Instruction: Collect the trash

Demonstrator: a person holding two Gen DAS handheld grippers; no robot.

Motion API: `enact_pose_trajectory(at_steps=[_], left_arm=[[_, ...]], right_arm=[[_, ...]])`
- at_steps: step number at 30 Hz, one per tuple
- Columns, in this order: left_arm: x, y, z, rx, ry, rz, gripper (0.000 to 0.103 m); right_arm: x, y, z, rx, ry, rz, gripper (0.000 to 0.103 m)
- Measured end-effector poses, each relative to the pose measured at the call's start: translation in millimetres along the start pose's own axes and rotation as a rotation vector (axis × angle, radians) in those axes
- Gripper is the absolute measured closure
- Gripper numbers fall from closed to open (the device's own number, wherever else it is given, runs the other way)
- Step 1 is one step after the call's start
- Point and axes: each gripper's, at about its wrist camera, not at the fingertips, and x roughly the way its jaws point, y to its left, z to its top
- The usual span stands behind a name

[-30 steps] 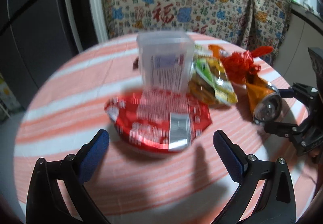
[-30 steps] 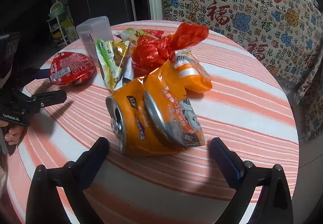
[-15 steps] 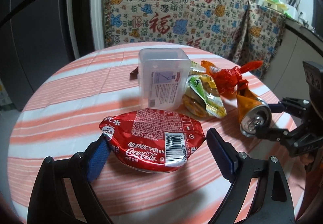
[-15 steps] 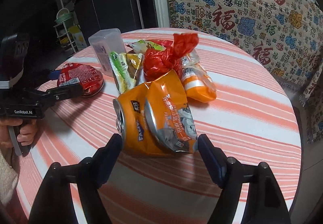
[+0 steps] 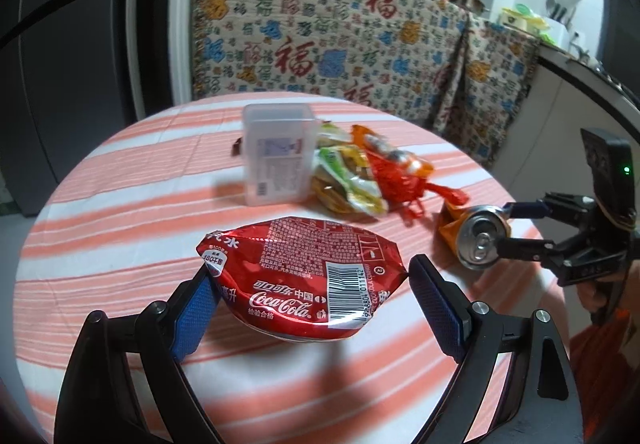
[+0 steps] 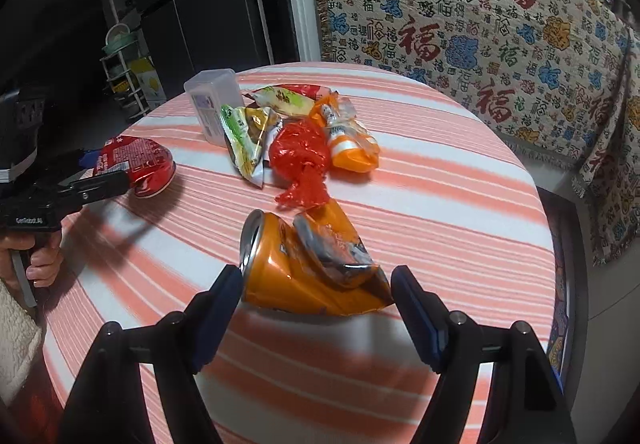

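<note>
A crushed red Coca-Cola can (image 5: 304,268) hangs just above the striped round table (image 5: 120,180), with its shadow beneath it. My left gripper (image 5: 312,272) is shut on it, a blue pad pressing each side. The same can (image 6: 140,164) and left gripper (image 6: 108,168) show at the left of the right wrist view. A crushed orange can (image 6: 304,268) is lifted off the cloth, and my right gripper (image 6: 316,278) is shut on its two ends. From the left wrist view, the orange can (image 5: 478,240) shows end-on in the right gripper (image 5: 504,227).
A clear plastic box (image 5: 278,154) stands mid-table beside a pile of wrappers: green-yellow (image 5: 344,180), red (image 5: 400,180) and orange-white (image 6: 352,148). A patterned cloth (image 5: 340,44) hangs over furniture behind the table. A dark fridge (image 6: 208,4) stands at the far left.
Both grippers narrowed from wide open onto their cans and rose, lifting the cans off the cloth. The orange can came away from the pile, and the red wrapper now lies flatter.
</note>
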Motion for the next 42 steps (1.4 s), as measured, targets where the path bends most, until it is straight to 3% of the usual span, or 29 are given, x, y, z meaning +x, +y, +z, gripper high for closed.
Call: enact_pose_trajectory(at_steps=[12,24,30,32,35,36,42], left_arm=[[2.9,-38.7,0.2,0.041,0.006,-0.048,0.012],[8.5,-47.6,2.6,0.023,0.013,-0.062,0.012],[17.1,-49.0,-3.2,0.045,0.052,-0.049,0.012],[20.2,-49.0,-6.1,0.043,0.068,-0.050,0.012],[23.4,-48.0,-9.1,0.045,0.083,-0.049,0.012],[24.6,-47.6,-10.0,0.044,0.087,-0.049,0.012],[29.0,-47.4,-14.5,0.038,0.098,-0.044,0.012]], right_arm=[[-22.6,-13.5,-15.5,0.030,-0.021,-0.024,0.025],[-40.6,-28.3,-17.8,0.055,-0.063,-0.052,0.026],[-33.0,-27.8,-27.2,0.019,0.001,-0.042,0.023],[-21.0,-31.8,-32.3,0.026,0.081,-0.015,0.023],[-7.7,-33.6,-41.2,-0.002,0.133,-0.055,0.023],[-6.0,-34.0,-42.7,-0.006,0.138,-0.023,0.023],[-9.7,-25.8,-40.1,-0.050,0.110,-0.068,0.022]])
